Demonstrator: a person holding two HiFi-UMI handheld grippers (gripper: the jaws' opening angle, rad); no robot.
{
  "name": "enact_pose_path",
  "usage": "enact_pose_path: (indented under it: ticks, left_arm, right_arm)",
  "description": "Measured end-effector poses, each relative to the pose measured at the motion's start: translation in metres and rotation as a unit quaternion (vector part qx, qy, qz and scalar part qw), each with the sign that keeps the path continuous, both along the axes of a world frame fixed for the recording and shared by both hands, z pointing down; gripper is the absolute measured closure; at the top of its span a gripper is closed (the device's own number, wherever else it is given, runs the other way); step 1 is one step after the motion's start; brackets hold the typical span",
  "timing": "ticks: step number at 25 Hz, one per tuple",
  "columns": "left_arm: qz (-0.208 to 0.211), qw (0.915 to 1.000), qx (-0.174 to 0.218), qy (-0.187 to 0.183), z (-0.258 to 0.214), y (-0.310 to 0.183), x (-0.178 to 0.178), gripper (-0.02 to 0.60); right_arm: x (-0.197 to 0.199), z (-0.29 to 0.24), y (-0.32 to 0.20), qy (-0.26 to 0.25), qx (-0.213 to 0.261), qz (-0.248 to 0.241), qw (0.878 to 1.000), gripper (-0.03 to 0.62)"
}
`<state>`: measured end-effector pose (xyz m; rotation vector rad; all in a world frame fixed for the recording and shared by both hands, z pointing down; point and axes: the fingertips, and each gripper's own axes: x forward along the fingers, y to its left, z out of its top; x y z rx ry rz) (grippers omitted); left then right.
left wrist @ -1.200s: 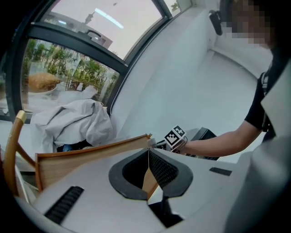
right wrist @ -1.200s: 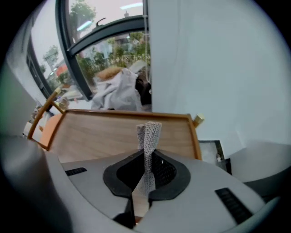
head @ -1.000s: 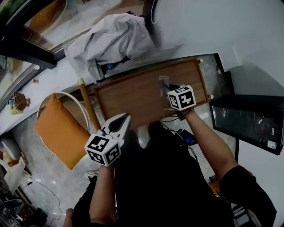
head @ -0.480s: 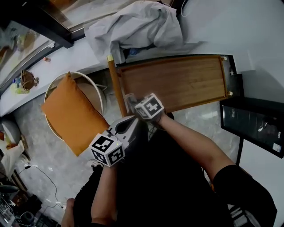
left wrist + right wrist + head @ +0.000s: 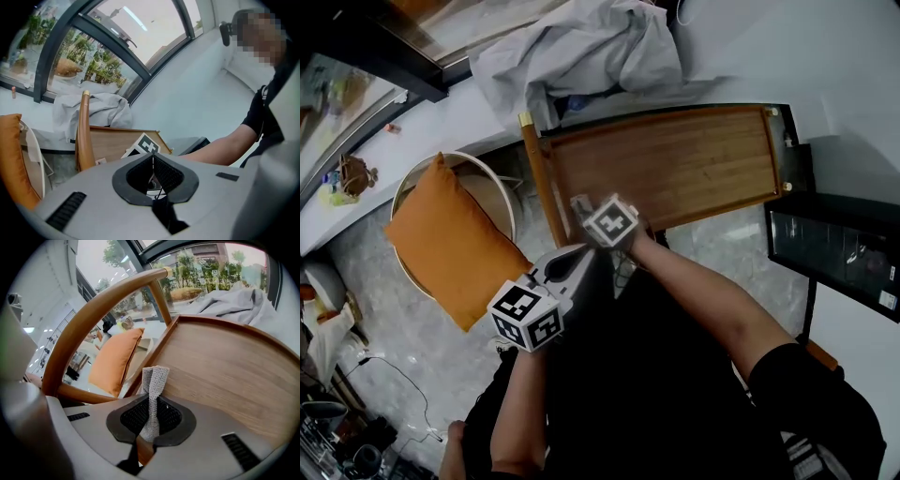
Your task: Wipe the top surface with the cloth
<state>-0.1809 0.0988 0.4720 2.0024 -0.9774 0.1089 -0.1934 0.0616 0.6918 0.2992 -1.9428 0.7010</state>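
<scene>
Right tool tight around grey cloth above wooden top

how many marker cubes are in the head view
2. Left cube on the left tongs, by the cushion; right cube on the right tongs, which grip the cloth at the top's near edge. None looks hidden.

Obs.: surface wood, matt, straight grain. On it, cloth: grey, coarse open knit, rough. Over surface, right tongs: smooth matt grey plastic, black ribbed pads. Beside surface, cushion: orange woven fabric, matt.
</scene>
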Motion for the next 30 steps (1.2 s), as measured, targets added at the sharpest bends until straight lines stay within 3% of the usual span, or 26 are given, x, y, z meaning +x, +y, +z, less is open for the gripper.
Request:
enact_pose_path:
  ticks: [10,18,30]
  left_arm:
    - [0.023,0.9997,0.012,-0.002,-0.009,-0.042,0.063,0.568]
    - [0.059,0.9982,0.010,0.002,-0.006,-0.077,0.139,0.568]
    - [0.072,0.9974,0.001,-0.001,0.009,-0.113,0.225,0.568]
  right_arm:
    - [0.122,0.001,-0.054,0.051,0.028,0.032,0.998,0.557]
    - [0.247,-0.003,-0.109,0.065,0.040,0.095,0.993,0.556]
    - [0.381,-0.014,-0.176,0.079,0.078,0.140,0.984,0.556]
